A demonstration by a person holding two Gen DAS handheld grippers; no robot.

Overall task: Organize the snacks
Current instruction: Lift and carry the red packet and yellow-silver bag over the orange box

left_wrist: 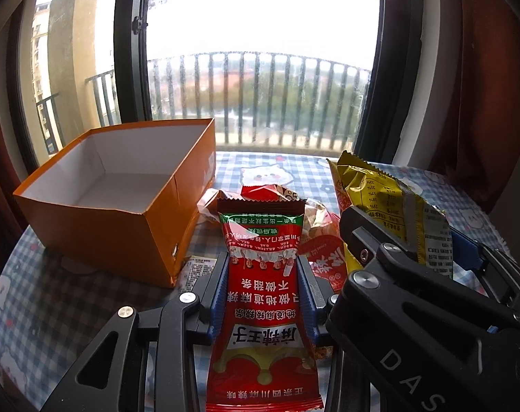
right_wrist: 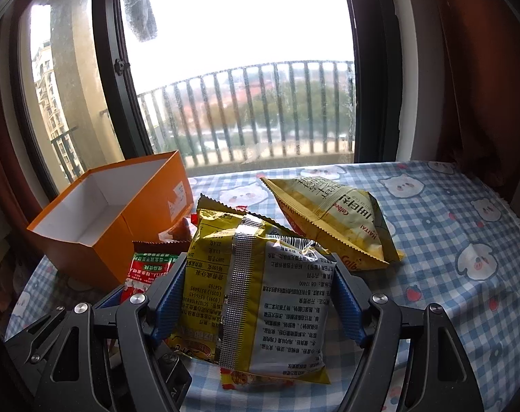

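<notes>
Biggest thing here is the table, covered in a soft blue-and-white checked cloth printed with little cartoon animals. On its left sits an open orange cardboard box, boxy with plain white walls inside and nothing in it that I can see.

Next, the glossy yellow snack bag, crinkly foil with a ridged back seam and zigzag-cut ends: the right gripper has its ribbed blue pads clamped on both sides of it, jaws fairly wide. Behind it, a puffy pale-yellow chip bag lies on the cloth.

The slimmer red snack packet is pinched in the left gripper, jaws narrow. More wrappers are piled beside the box.

The right side of the table looks bare, right up to its frayed cloth edge.
</notes>
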